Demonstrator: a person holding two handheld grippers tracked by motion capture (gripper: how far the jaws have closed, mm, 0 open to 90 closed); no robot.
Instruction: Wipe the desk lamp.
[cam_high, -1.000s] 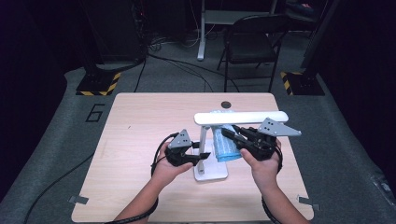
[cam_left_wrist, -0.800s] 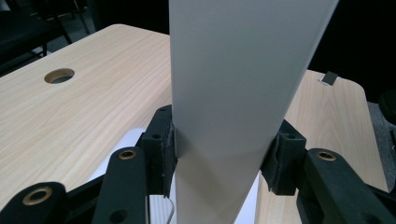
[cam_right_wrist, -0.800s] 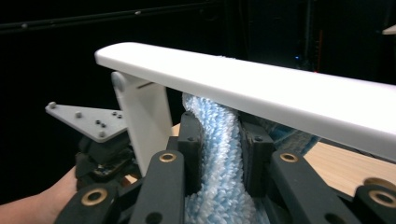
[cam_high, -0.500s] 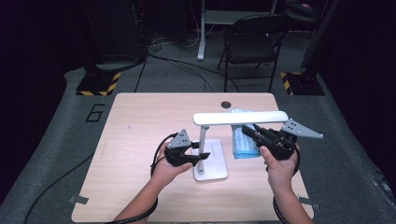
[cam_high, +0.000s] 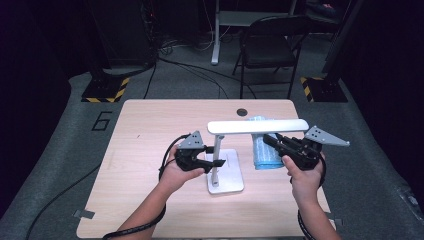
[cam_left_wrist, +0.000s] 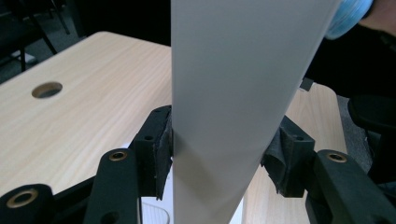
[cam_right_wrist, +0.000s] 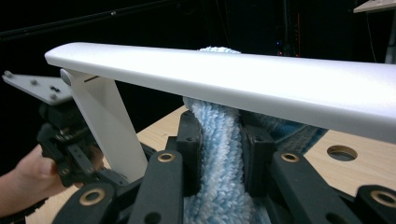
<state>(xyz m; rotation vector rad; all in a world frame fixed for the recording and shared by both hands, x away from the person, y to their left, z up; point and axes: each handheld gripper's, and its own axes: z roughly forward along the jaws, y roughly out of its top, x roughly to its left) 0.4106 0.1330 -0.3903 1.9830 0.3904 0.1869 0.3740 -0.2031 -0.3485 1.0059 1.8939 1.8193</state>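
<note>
Clearly the two hands are sharing one job: wiping down a white desk lamp (cam_high: 226, 160) that stands at the centre of the high view on a light wooden table (cam_high: 150, 130). The left gripper (cam_high: 206, 159), just left of centre in that view, has its jaws around the lamp's upright stem (cam_left_wrist: 224, 112). In the left gripper view the left pad meets the flat white stem, while the right pad sits just beside its slanting edge; the jaws have just been opening with the stem between them, so this looks like a loose steadying hold, probably to keep the light lamp from sliding or tipping under the cloth.

Over at the right of the high view, the right gripper (cam_high: 272, 142) is clamped firmly on a folded blue microfibre cloth (cam_right_wrist: 219, 154). Its own view shows the fluffy fabric squeezed between both pads and rising to touch the underside of the lamp's horizontal head (cam_right_wrist: 243, 79). Holding the cloth bunched and upright seems meant to press it against the bar's lower face. The square base (cam_high: 230, 177) rests flat on the table, near the person's side.
</note>
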